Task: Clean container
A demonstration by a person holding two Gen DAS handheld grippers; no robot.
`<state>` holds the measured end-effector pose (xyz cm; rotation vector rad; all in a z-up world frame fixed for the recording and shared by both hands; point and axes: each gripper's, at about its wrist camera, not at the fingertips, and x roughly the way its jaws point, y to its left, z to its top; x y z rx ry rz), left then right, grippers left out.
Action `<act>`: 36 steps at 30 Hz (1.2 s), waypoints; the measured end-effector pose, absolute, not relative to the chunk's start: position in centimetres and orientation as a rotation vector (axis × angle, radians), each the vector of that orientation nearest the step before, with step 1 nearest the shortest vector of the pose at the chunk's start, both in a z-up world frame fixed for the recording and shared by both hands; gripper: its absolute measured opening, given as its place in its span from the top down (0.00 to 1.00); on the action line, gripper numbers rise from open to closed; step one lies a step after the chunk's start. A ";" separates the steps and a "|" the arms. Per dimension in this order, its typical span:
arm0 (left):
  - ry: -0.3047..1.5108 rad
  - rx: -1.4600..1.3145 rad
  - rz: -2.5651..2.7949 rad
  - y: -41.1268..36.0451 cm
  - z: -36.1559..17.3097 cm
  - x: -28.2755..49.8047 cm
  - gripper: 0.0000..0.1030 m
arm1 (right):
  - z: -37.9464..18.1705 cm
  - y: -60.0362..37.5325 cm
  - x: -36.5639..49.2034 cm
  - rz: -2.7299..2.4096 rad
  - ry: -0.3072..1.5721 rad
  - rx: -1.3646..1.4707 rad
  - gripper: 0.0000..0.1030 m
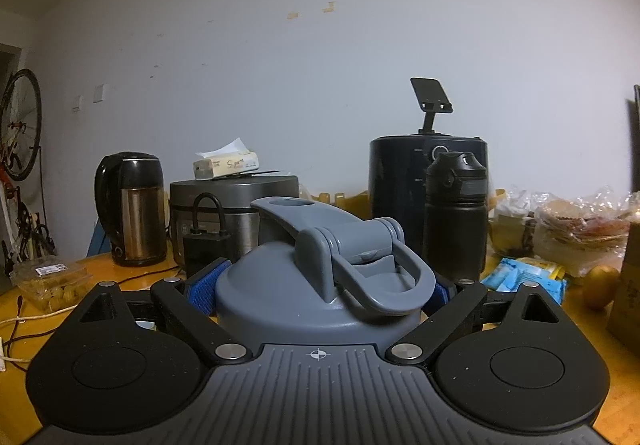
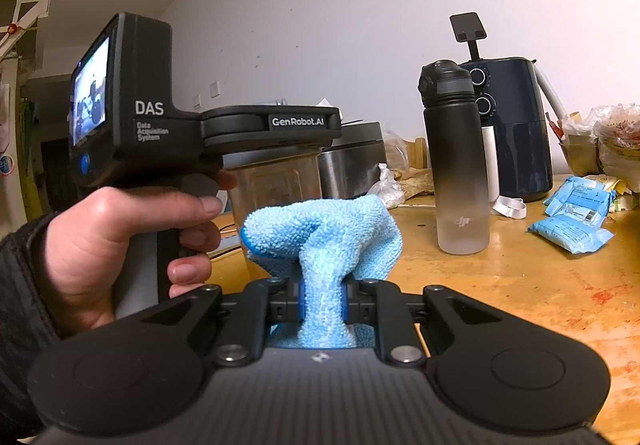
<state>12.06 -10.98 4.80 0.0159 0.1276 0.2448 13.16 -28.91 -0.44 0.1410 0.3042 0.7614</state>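
A container with a grey flip-top lid [image 1: 280, 297] and a carry loop sits between the blue pads [image 1: 206, 287] of my left gripper [image 1: 324, 289], which is shut on its sides. In the right wrist view a hand [image 2: 100, 245] holds that gripper's handle, and the container's clear body [image 2: 276, 185] hangs below its head, above the table. My right gripper [image 2: 322, 297] is shut on a light blue microfibre cloth [image 2: 320, 233]. The cloth bunches up just in front of the clear body; I cannot tell whether they touch.
On the wooden table [image 2: 520, 285] stand a black bottle [image 2: 456, 149], a dark air fryer [image 2: 516, 125], a rice cooker [image 1: 236, 213] and a kettle [image 1: 132, 209]. Blue packets [image 2: 572, 229] and food bags lie to the right. A cable trails at the left.
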 end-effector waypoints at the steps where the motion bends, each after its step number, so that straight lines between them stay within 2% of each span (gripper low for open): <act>1: 0.127 0.018 0.238 -10.9 4.8 12.0 0.08 | -0.4 -28.9 13.2 0.761 0.305 0.141 0.88; 36: 0.104 0.026 0.032 -8.4 4.3 11.8 0.08 | -0.8 -28.3 13.3 0.763 0.318 0.143 0.88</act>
